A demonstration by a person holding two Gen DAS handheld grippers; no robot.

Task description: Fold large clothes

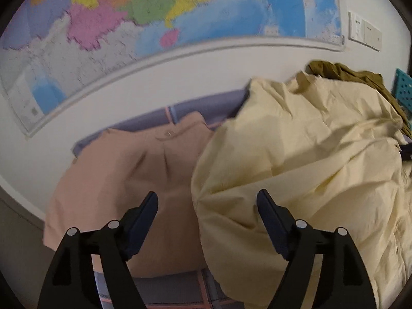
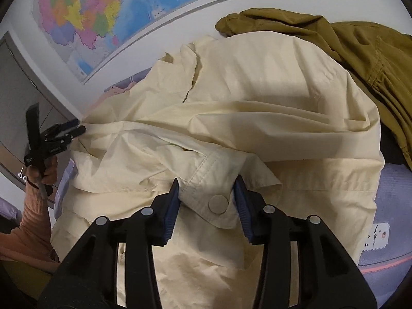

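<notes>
- A cream jacket (image 2: 257,108) is lying crumpled across a lilac-covered bed (image 2: 391,193), its bulk heaped toward the bed's wall edge, with a snap-buttoned cuff tab (image 2: 213,195) turned up nearest the camera.
- The right gripper (image 2: 207,198) is straddling that tab at a narrow opening; its blue pads are sitting at the tab's two sides, but whether they are pressing the cloth cannot be told.
- The left gripper (image 1: 207,206) is hanging wide over the jacket's left edge, holding nothing, with cream cloth bulging up between its fingers.
- A peach garment (image 1: 123,175) is lying flat beside the jacket toward the bed's left end, partly overlapped by it; an olive garment (image 2: 360,51) is piled behind, against the wall under a map (image 1: 154,13).
- Risk, as judged: a pinch on the cuff tab alone is likely lifting only the sleeve, dragging the body into a twist, and the overlap may be pulling the peach piece along.
</notes>
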